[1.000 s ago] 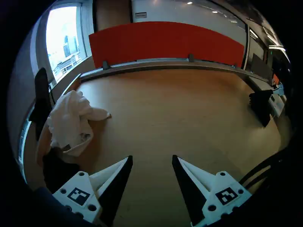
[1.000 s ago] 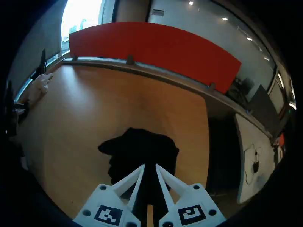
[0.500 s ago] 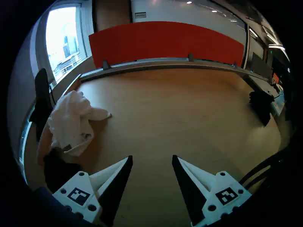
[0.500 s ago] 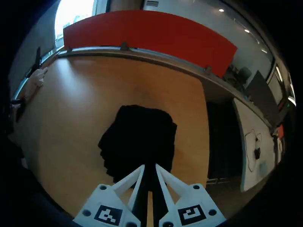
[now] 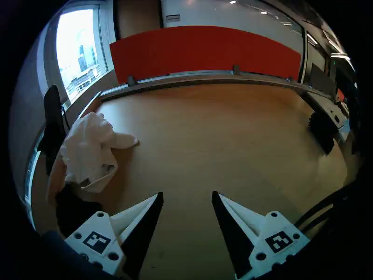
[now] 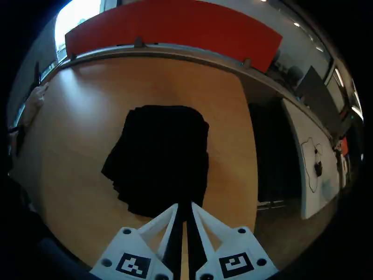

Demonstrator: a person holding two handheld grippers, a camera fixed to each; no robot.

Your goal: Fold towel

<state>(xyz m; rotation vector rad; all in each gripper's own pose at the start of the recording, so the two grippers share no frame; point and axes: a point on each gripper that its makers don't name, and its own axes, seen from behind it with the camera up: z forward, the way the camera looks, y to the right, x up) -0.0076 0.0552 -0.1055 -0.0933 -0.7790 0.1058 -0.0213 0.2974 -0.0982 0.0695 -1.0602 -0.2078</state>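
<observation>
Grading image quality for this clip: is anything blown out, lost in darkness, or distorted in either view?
Left gripper view: the window is washed out, yet the white cloth keeps its folds; fisheye bows the red partition. Right gripper view: the black towel reads as a flat silhouette, folds unreadable.

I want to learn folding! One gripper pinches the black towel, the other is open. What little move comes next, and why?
Probably swing the open left gripper across to the black towel and pinch a free edge. The right gripper looks shut on its near edge alone, and the towel looks rumpled over the wooden table, so a neat fold likely needs a second hold.
</observation>
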